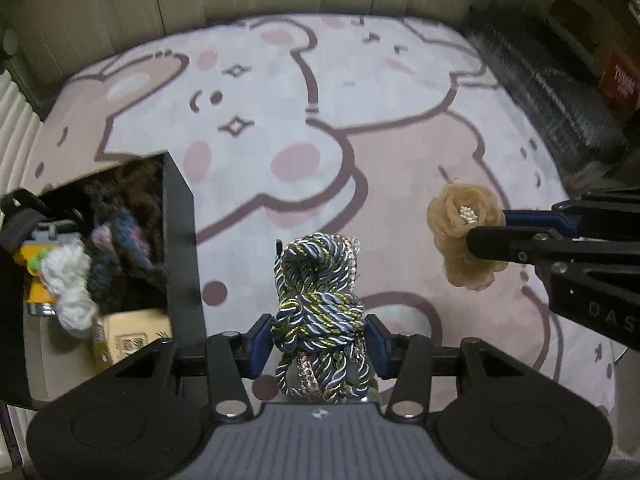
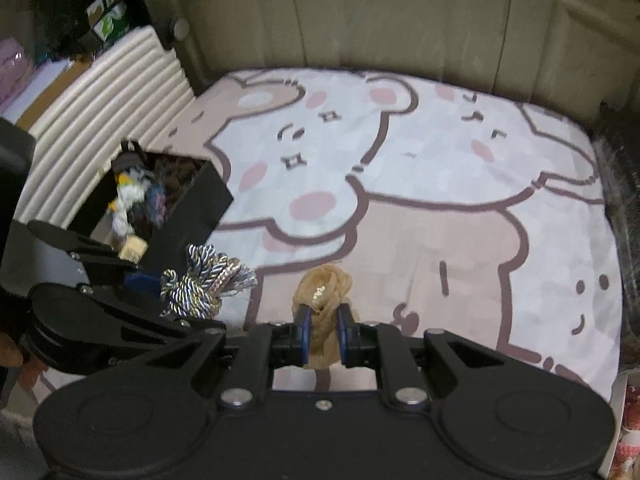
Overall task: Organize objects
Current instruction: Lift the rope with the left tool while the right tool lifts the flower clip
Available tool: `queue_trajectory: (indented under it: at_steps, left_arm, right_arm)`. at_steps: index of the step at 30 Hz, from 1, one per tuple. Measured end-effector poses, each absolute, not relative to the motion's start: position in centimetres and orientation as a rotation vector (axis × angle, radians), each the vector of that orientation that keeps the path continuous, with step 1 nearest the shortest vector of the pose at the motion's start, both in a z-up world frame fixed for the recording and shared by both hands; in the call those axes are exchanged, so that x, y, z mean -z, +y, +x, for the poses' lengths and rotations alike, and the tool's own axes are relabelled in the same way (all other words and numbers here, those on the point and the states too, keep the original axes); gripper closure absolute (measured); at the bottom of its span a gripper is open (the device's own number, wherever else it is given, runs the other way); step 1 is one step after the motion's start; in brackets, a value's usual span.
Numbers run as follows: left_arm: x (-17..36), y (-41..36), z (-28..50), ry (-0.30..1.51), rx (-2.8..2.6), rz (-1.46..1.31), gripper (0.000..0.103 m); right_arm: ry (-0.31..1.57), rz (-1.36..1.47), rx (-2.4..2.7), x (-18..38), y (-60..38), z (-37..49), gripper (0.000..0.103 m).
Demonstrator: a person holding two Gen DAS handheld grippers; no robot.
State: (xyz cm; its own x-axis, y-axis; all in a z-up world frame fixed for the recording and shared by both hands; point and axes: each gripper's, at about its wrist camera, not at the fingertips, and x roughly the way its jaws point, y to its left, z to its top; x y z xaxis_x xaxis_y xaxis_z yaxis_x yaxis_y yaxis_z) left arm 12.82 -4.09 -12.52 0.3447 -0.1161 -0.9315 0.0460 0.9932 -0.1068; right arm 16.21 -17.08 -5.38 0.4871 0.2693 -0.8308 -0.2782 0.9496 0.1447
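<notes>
Left gripper (image 1: 318,340), lower centre of the left-wrist view: blue pads clenched on a knotted bundle of twisted grey, white and gold cord (image 1: 320,312), held clear of the pink-and-white cartoon-bear fabric mat (image 1: 400,152). Right gripper (image 2: 322,330), lower centre of the right-wrist view: pads clamped on a tan gauze fabric flower with a pearly bead centre (image 2: 323,300), likewise held above the mat.

Handling, as judged: both items look light and soft. The cord bundle is springy and fairly grippy; its wrapped waist (where the pads now sit) seems the safest hold, since loose loops could slip or unravel. The flower crushes easily; a gentle hold at its base spares the petals.

Container: a black open-topped rectangular box (image 1: 176,240), left edge of the left-wrist view, already holds white yarn (image 1: 72,284), dark blue-purple yarn (image 1: 120,240), a yellow item and a small tan carton (image 1: 134,338); some room appears left.
</notes>
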Motion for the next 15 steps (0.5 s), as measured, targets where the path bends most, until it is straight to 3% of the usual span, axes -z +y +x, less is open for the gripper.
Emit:
queue_trajectory:
  at_steps: [15]
  left_arm:
    - [7.4, 2.4, 10.8, 1.054, 0.020, -0.104, 0.053]
  right_arm:
    - [0.881, 0.084, -0.332, 1.2, -13.6, 16.6, 0.089]
